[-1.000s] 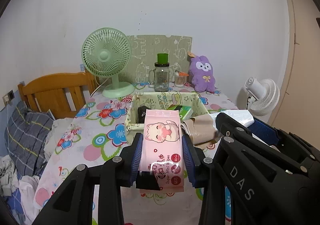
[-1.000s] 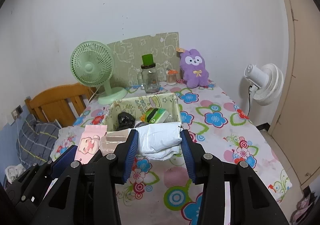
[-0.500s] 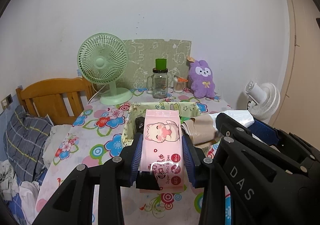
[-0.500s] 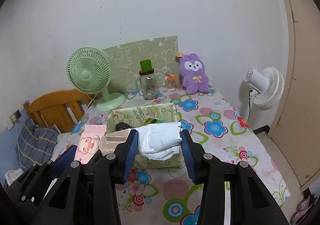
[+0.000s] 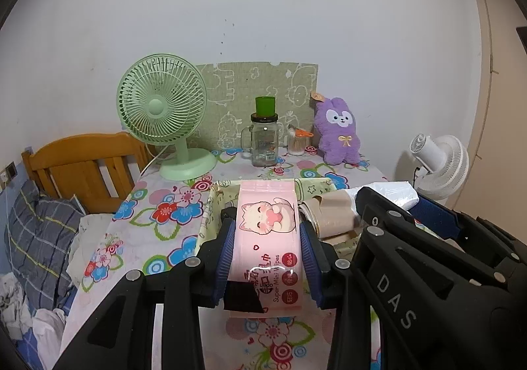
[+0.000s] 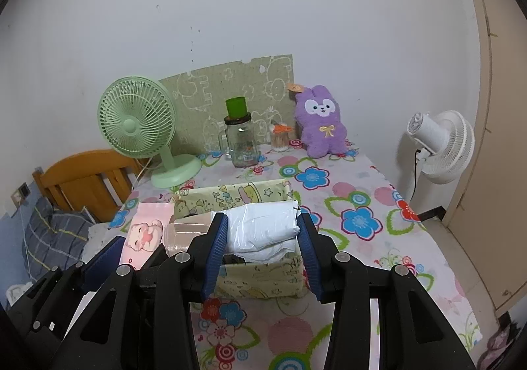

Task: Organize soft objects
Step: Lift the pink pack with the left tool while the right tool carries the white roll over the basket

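My left gripper (image 5: 266, 248) is clamped on the glossy pink wipes pack (image 5: 268, 238); right gripper (image 6: 262, 238) squeezes a crinkly white plastic pack (image 6: 263, 228), both over the near fabric bin (image 6: 263, 277) w/ cartoon print.

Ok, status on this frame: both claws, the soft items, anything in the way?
Left claw shut on pink wipes pack. Right claw shut on white soft pack. Both over the fabric bin; a beige roll sits between them.

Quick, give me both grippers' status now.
Left gripper: closed on the pink wipes pack.
Right gripper: closed on the white plastic packet.
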`<state>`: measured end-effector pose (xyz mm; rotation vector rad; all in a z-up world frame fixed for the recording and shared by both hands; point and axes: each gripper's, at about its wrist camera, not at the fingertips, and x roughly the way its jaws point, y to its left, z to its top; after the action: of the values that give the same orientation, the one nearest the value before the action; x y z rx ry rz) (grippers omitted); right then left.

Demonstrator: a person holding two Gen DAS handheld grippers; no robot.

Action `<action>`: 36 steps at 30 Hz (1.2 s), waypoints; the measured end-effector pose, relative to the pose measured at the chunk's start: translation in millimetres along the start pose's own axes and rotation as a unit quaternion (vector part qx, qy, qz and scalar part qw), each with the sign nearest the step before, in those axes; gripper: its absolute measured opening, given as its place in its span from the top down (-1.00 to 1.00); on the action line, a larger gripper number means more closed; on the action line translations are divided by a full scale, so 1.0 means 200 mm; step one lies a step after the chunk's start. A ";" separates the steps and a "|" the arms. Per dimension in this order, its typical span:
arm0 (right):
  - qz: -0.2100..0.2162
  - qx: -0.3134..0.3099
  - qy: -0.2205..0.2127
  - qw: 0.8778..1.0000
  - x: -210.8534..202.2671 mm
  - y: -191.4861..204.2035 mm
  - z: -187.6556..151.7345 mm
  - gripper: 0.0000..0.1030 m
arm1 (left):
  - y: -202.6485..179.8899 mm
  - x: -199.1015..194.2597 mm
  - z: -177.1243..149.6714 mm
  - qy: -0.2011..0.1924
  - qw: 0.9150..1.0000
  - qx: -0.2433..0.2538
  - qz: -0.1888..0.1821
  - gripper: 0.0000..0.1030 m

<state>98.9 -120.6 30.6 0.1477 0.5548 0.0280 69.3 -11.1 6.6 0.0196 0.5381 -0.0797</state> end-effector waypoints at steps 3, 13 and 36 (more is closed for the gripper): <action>-0.001 -0.001 0.004 1.000 0.05 0.00 0.02 0.09 | 0.01 0.05 0.02 0.004 1.000 -0.003 -0.002 0.23; 0.001 -0.005 0.009 1.000 0.21 0.01 0.09 0.09 | 0.03 0.19 0.09 0.007 1.000 -0.004 0.003 0.23; -0.026 -0.024 0.046 0.998 0.57 -0.02 0.12 0.09 | 0.04 0.60 0.10 0.060 0.998 -0.019 -0.013 0.20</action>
<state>208.3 -120.6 -8.7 0.0855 0.6500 -0.0018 183.3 -11.6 -38.9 -0.0198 0.6598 -0.0951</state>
